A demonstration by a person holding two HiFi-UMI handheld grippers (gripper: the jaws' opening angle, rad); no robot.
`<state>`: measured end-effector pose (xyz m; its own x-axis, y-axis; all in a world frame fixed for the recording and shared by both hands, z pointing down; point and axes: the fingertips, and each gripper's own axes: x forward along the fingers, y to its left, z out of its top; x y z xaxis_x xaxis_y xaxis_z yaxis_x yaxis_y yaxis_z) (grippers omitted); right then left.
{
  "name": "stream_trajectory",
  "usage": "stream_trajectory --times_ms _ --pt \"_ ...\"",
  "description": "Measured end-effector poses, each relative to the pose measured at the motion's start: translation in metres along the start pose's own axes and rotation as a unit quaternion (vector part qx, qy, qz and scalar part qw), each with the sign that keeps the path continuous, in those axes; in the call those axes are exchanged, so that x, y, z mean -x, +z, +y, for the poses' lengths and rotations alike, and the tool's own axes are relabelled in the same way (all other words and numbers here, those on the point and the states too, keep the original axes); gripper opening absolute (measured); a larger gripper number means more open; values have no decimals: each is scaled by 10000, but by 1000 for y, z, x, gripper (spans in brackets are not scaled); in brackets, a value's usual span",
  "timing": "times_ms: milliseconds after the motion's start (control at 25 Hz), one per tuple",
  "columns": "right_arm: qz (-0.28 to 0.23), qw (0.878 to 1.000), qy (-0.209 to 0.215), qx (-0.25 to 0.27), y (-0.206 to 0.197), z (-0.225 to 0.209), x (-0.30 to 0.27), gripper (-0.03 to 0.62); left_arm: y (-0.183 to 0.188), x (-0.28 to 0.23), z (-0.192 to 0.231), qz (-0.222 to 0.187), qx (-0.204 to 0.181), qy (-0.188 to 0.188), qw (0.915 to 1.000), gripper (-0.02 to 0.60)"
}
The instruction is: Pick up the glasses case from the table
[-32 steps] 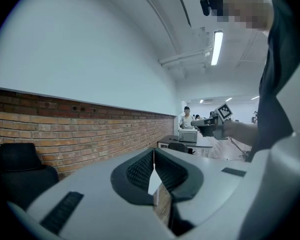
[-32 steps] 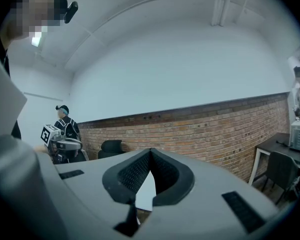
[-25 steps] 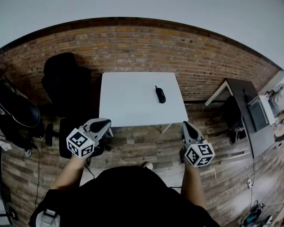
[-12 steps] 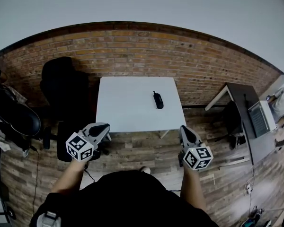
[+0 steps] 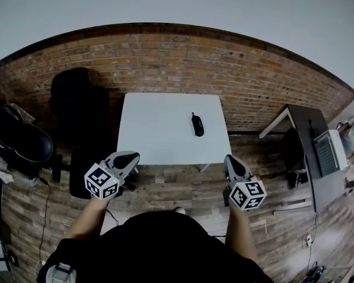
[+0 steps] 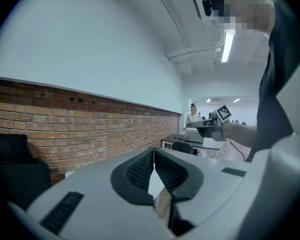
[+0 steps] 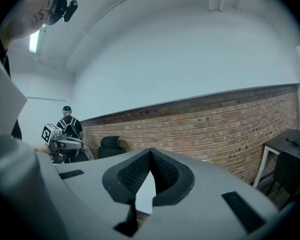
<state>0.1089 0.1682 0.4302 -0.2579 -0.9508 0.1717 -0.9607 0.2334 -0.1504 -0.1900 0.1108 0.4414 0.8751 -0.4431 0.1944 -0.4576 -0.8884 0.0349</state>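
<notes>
At the far left of the head view a black office chair [image 5: 79,105] is standing against the brick wall [image 5: 177,58]; just right of it the left gripper [image 5: 128,157] is being held out over the wooden floor [image 5: 177,184], short of the near left corner of the white surface [image 5: 156,128]; in the left gripper view its jaws are being kept together with the tips meeting, and nothing is being gripped between them; the dark glasses case [image 5: 197,124] is lying on the surface, right of its centre and about midway between the near and far edges, well apart from both grippers and untouched; further right the right gripper [image 5: 231,160] is being held over the floor just before the near right corner of the surface; in the right gripper view its jaws are likewise being pressed shut on nothing; at the far right a dark desk [image 5: 298,122] is carrying a laptop [image 5: 329,151].
</notes>
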Motion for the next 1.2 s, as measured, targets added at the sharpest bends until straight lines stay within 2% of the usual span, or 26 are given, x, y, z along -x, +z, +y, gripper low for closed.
stream_trajectory --times_ms 1200 --pt "88 9988 471 32 8 -108 -24 15 15 -98 -23 91 -13 431 9990 15"
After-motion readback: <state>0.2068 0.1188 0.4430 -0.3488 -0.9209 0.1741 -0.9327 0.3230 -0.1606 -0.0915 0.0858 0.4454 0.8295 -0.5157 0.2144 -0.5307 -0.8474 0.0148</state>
